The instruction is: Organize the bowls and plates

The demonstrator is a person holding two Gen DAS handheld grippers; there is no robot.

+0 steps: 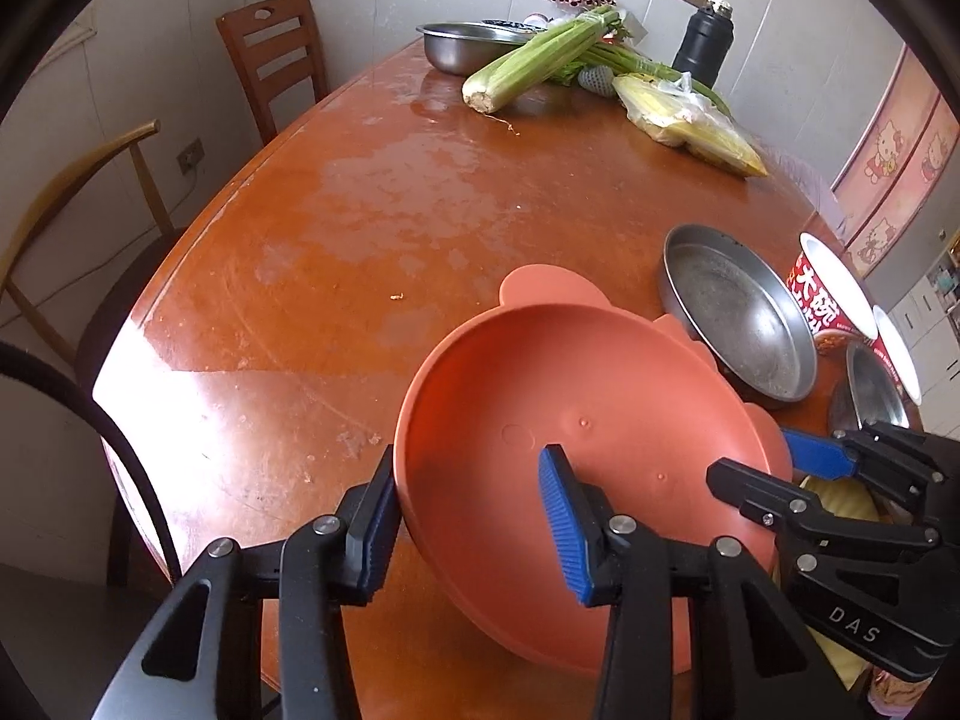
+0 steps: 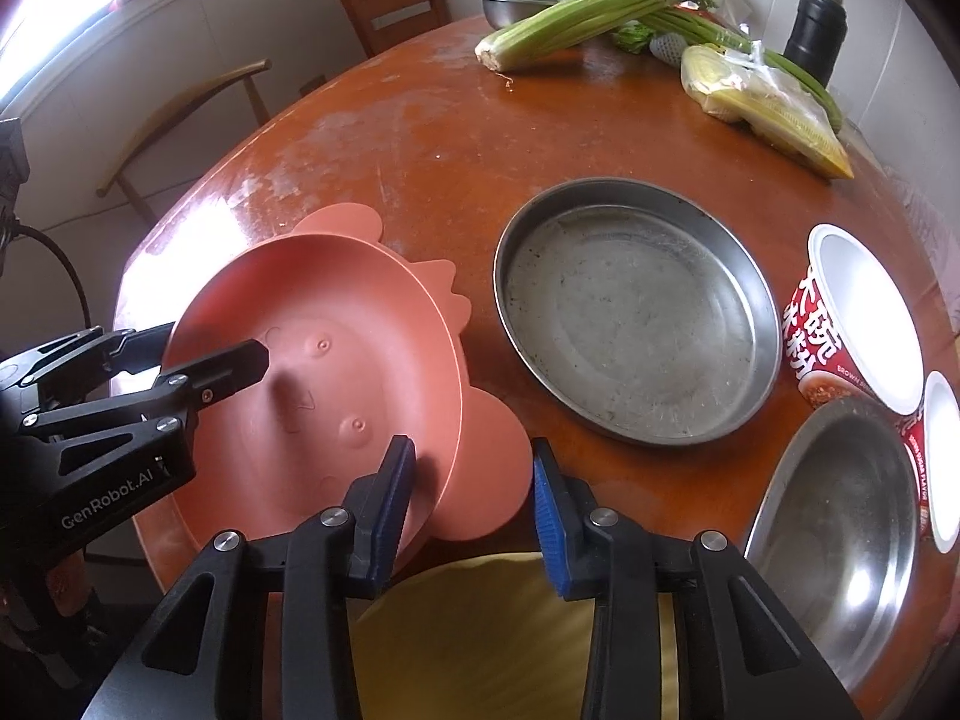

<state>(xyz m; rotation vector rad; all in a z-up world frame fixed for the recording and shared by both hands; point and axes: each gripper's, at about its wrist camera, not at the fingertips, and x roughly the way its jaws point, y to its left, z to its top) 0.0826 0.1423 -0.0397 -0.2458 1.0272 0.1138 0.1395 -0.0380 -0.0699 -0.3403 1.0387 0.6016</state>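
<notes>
A salmon-pink bowl (image 1: 570, 372) (image 2: 336, 300) with ear-shaped tabs sits tilted at the near edge of the round wooden table (image 1: 300, 240). My left gripper (image 1: 471, 504) (image 2: 210, 342) straddles the bowl's left rim, one pad against the outer wall and the other inside; it is shut on the bowl. My right gripper (image 2: 474, 492) (image 1: 774, 468) straddles the right rim at an ear tab, one pad inside the bowl and one against the tab's edge, and is also shut on the bowl.
A flat steel pan (image 2: 636, 312) lies right of the bowl, with a steel bowl (image 2: 840, 510) and noodle cups (image 2: 858, 324) beyond it. Celery (image 1: 540, 60), bagged corn (image 1: 690, 120), a steel basin (image 1: 462, 45) and a black flask (image 1: 702, 42) stand at the far side. Chairs (image 1: 276, 54) ring the left.
</notes>
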